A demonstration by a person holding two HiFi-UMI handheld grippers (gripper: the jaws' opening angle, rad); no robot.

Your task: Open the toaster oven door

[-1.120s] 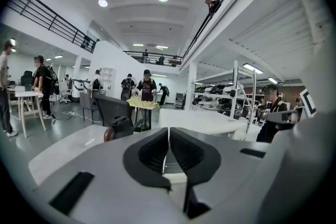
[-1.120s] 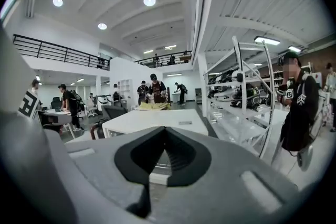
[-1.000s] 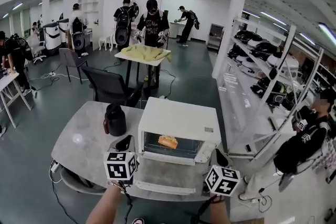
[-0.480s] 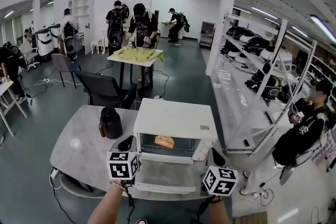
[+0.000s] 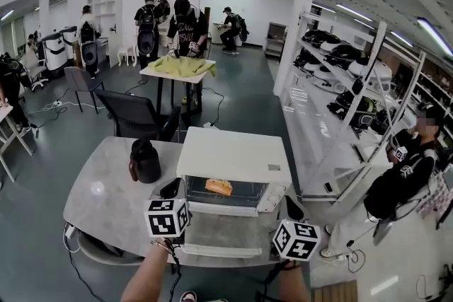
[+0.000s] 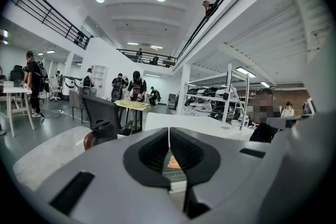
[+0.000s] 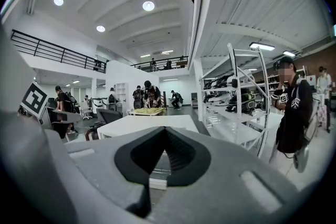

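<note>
Worktop point(image 5: 106, 205) is grey with a rounded edge, and a dark jug point(image 5: 145, 160) stands at its back left, apart from the oven. Your left gripper point(image 6: 168, 150) has its jaws closed tip to tip with nothing between them. It points at the oven's left half, and its marker cube point(image 5: 167, 217) sits just left of the door. The white toaster oven point(image 5: 233, 155) sits mid-worktop. Its door point(image 5: 226, 231) is already down, lying flat toward you between the two cubes. The cavity is exposed, with orange food point(image 5: 219, 187) on the rack. A small label point(image 5: 273, 167) sits on the oven top at right, its print too small to read. Your right gripper point(image 7: 164, 150) also has its jaws closed and empty, and it sits off the door's right corner. White shelving point(image 5: 340, 81) with dark gear runs along the right.
</note>
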